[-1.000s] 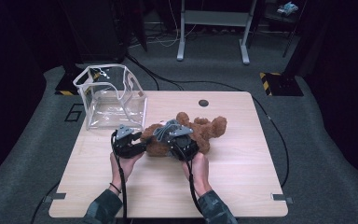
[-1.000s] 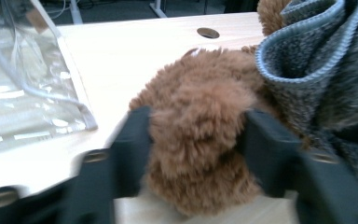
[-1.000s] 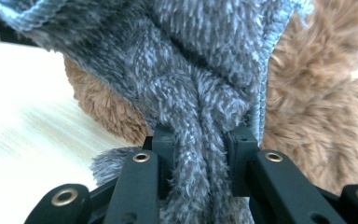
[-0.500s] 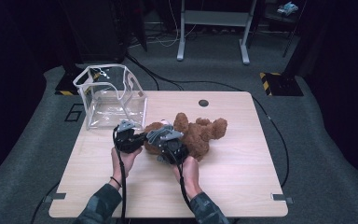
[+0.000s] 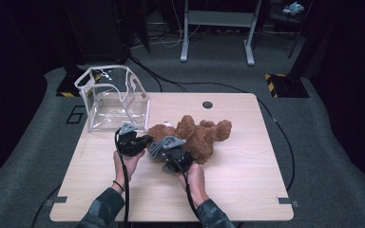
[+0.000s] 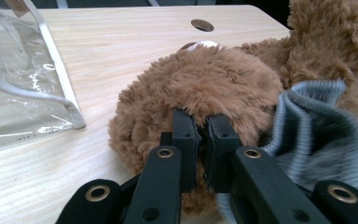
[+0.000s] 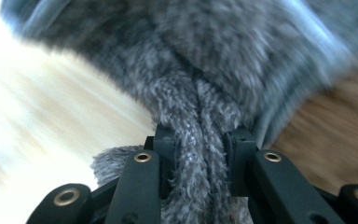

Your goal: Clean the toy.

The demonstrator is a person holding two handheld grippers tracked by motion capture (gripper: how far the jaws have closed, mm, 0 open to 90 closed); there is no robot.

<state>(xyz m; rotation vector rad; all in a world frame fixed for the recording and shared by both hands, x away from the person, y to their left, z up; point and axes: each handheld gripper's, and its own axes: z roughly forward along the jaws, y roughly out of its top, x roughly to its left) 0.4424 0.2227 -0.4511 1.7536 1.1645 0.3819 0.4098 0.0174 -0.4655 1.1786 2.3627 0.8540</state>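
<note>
The teddy bear (image 5: 195,135) is lying on its side near the middle of the table (image 5: 247,175), its head toward your left and its legs stretching toward the right. In the left gripper view the brown head (image 6: 200,88) is sitting right in front of the jaws, resting on the wood. A grey knitted garment (image 5: 164,144) is bunching up against the bear's head end, and in the left gripper view its ribbed edge (image 6: 317,121) is lying just beside the head, touching the fur.

You are holding the left gripper (image 5: 145,139) at the bear's head; in its own view (image 6: 200,140) the jaws are standing nearly together, pinching a small tuft of brown fur between the pads. You are holding the right gripper (image 5: 168,151) just beside it, over the garment; in its own view (image 7: 198,158) the jaws are clamping a thick fold of the fuzzy grey fabric (image 7: 200,93), which is rising between them and spreading out above. That view is blurring, so the table and the brown fur beyond are showing as smears.

Both your hands are coming in from the bottom edge, close together, cables trailing back along your forearms. A clear plastic bag (image 5: 114,97) is standing open near the table's far left corner, just beside the bear's head but apart from it. A round hole (image 5: 207,104) is sitting in the tabletop behind the bear.
</note>
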